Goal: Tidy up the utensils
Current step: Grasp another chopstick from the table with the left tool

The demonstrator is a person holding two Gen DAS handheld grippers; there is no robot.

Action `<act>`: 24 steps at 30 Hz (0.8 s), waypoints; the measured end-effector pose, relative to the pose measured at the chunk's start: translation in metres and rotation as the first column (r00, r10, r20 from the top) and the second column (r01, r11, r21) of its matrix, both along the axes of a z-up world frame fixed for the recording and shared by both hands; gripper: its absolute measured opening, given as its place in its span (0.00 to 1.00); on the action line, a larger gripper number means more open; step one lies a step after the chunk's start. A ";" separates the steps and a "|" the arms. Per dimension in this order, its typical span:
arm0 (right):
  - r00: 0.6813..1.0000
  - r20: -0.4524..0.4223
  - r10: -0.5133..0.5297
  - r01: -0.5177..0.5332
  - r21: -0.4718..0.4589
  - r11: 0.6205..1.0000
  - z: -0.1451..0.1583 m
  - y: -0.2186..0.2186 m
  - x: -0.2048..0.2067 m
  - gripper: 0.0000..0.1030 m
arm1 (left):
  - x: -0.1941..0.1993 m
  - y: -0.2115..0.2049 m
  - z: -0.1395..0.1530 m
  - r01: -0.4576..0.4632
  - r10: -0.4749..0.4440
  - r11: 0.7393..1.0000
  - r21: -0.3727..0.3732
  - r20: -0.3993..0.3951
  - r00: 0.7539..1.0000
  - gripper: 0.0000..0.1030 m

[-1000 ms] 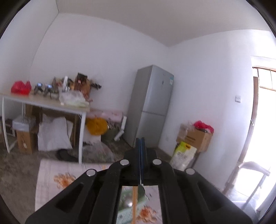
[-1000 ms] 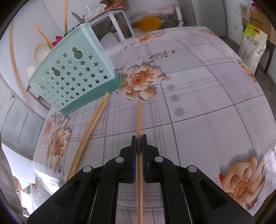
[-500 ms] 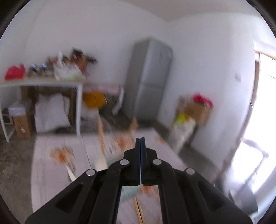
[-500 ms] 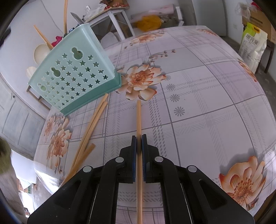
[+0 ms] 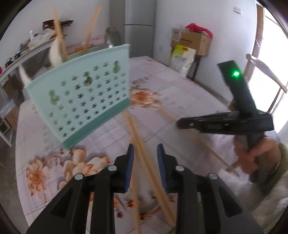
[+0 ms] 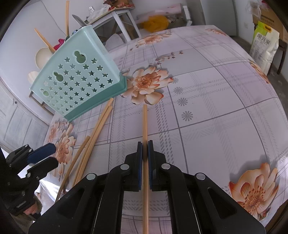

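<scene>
Bamboo-coloured and straight, a single chopstick (image 6: 145,144) is clenched between the blue pads of the right gripper (image 6: 145,149), its far end lying on the desk (image 6: 225,100) and pointing at a printed peach flower. In the left wrist view that same gripper shows from the side, held in a hand (image 5: 252,153) at the right edge, a green light glowing on its handle. The left gripper (image 5: 145,153) hangs released over a loose bundle of chopsticks (image 6: 90,142) that lies slantwise on the floral cloth; its jaws have just been opening, and the bundle passes under the gap between them, with the pads pressing on nothing, though the picture is blurred by motion. From the right wrist view this gripper appears at the lower left edge, its two fingers parted above the near ends of the bundle. Farther on, the bundle's far ends reach the foot of a mint-green utensil holder (image 6: 77,79) pierced with stars and gourd shapes, standing on the desk. More chopsticks (image 5: 59,37), pale spoons and a metal blade stand up out of it. Beyond lie a cluttered white table (image 6: 117,16) and a grey fridge (image 5: 139,21).
</scene>
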State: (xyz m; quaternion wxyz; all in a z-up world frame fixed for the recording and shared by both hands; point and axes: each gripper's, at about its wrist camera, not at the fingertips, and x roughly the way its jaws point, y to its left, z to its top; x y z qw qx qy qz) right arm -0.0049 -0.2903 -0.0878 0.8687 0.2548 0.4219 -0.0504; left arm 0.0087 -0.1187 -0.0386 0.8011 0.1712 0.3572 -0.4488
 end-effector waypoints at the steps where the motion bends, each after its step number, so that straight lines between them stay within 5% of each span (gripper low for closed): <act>1: 1.000 0.000 0.000 0.000 0.000 1.000 0.000 0.000 0.000 0.04 | 0.005 0.003 -0.003 -0.017 0.017 1.000 -0.001 -0.028 0.999 0.25; 9: 1.000 0.000 0.000 0.000 0.000 1.000 0.000 0.001 0.001 0.04 | 0.029 0.007 -0.028 -0.041 0.048 0.995 0.087 -0.084 0.995 0.25; 13: 1.000 -0.001 0.000 0.000 -0.001 1.000 0.000 0.001 0.001 0.04 | 0.028 -0.007 -0.043 -0.039 0.042 0.988 0.149 -0.016 0.999 0.25; 20: 1.000 -0.001 -0.002 0.002 -0.008 1.000 0.000 0.002 0.001 0.04 | 0.053 -0.029 -0.046 -0.074 0.077 0.986 0.150 -0.015 0.997 0.25; 24: 1.000 0.000 -0.003 0.003 -0.009 1.000 0.000 0.003 0.001 0.04 | 0.061 -0.037 -0.046 -0.096 0.097 0.985 0.146 -0.005 0.995 0.10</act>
